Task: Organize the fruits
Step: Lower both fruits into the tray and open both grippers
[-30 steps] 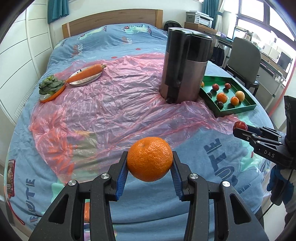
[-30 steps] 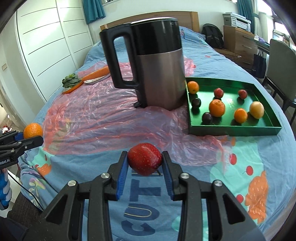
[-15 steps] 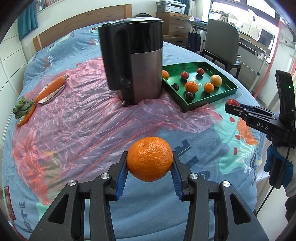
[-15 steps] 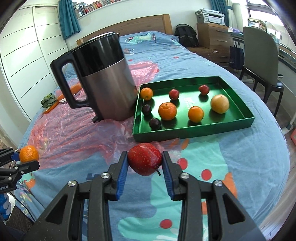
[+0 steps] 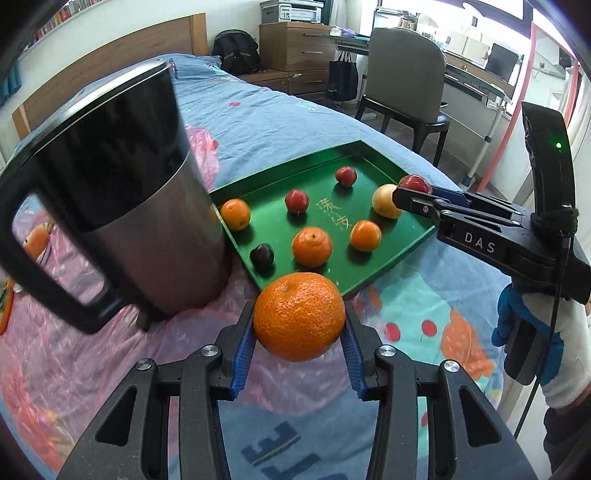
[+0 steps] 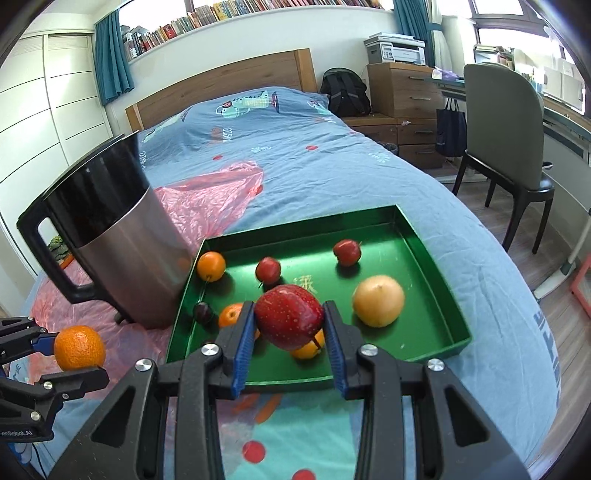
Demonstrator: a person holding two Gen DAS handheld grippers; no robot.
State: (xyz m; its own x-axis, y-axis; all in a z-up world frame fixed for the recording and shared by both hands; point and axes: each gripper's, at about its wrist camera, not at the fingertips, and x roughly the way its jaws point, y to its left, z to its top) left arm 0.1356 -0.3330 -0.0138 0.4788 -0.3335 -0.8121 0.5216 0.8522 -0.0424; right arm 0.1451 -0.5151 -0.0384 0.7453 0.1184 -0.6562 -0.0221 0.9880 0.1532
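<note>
Two grippers worked over a blue bedspread [image 6: 332, 162]: the left gripper [image 5: 299, 332] clamped a tangerine [image 5: 299, 316], the right gripper [image 6: 290, 325] a red apple [image 6: 289, 316] above the green tray [image 6: 436, 266]. Only the right view showed bookshelves [image 6: 258, 18].

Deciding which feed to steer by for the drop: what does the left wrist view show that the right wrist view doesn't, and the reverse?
Only the left wrist view shows the right gripper from the side, its red apple at the green tray's right edge, plus the gloved hand.

Only the right wrist view shows the apple hanging over the tray's front fruits, and the bookshelf.

Both show the left gripper shut on the mandarin, the kettle, the tray's fruits and the chair.
</note>
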